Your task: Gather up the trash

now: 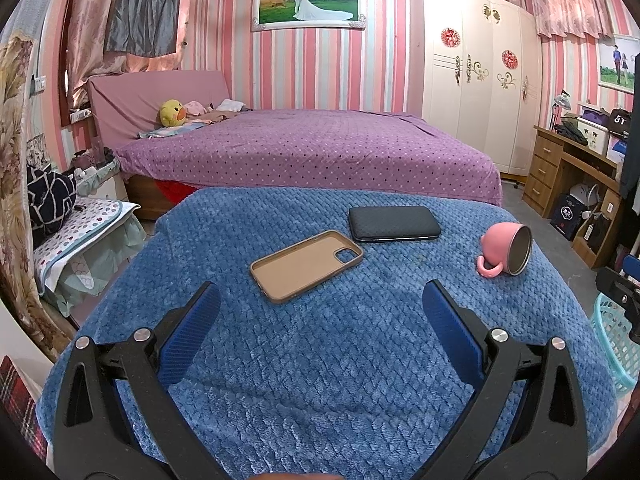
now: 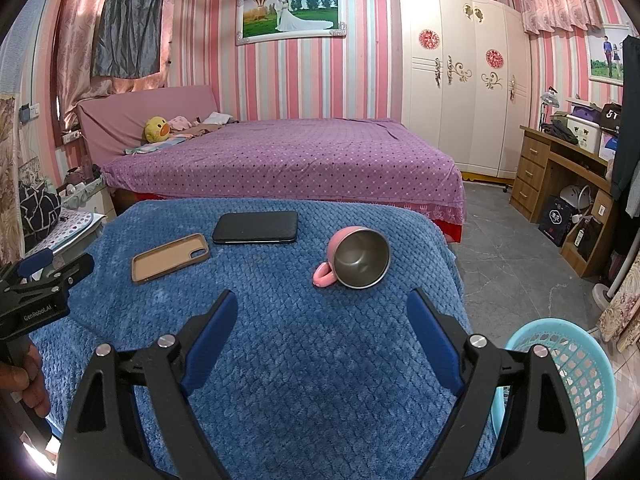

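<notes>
Both grippers, left gripper (image 1: 320,304) and right gripper (image 2: 322,308), hover with jaws spread wide and empty above the blue-blanketed bench (image 2: 300,360); the tipped pink cup (image 2: 358,258), at twelve o'clock of the right gripper, is best pinched across its rim and carried to the basket (image 2: 576,384) at four o'clock.

A blue waffle-textured blanket (image 2: 280,360) is noted; a tan phone case (image 2: 170,257), a black phone (image 2: 256,227) and a pink cup (image 2: 352,258) with grey metal interior are recorded. A light blue lattice basket (image 2: 576,376) is observed. The bed cover (image 2: 288,156) is purple, dotted; walls (image 2: 304,76) are striped pink and white
</notes>
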`<control>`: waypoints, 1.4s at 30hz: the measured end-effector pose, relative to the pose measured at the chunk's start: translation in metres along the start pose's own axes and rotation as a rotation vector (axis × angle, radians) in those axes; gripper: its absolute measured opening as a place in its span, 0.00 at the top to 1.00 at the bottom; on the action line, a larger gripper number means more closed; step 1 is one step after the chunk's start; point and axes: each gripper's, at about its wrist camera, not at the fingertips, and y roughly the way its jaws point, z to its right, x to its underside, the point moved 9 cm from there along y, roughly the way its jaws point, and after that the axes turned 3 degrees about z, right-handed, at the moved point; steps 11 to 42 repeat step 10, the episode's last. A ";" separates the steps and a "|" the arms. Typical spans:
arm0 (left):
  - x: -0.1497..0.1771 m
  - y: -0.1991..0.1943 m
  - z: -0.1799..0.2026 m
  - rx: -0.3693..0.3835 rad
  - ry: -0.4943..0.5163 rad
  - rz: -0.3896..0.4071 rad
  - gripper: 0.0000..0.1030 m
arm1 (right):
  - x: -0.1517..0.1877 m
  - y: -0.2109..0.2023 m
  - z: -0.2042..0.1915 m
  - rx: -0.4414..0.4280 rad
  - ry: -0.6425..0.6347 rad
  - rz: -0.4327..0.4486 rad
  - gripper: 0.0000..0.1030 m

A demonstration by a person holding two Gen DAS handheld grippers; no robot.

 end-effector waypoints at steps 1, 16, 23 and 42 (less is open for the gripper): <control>0.000 0.000 0.000 -0.001 -0.001 -0.002 0.05 | 0.000 0.000 0.000 0.001 0.001 0.000 0.18; 0.001 0.001 -0.004 0.005 -0.019 -0.016 0.05 | 0.000 0.000 0.000 0.001 -0.003 -0.002 0.18; 0.001 0.001 -0.004 0.005 -0.019 -0.016 0.05 | 0.000 0.000 0.000 0.001 -0.003 -0.002 0.18; 0.001 0.001 -0.004 0.005 -0.019 -0.016 0.05 | 0.000 0.000 0.000 0.001 -0.003 -0.002 0.18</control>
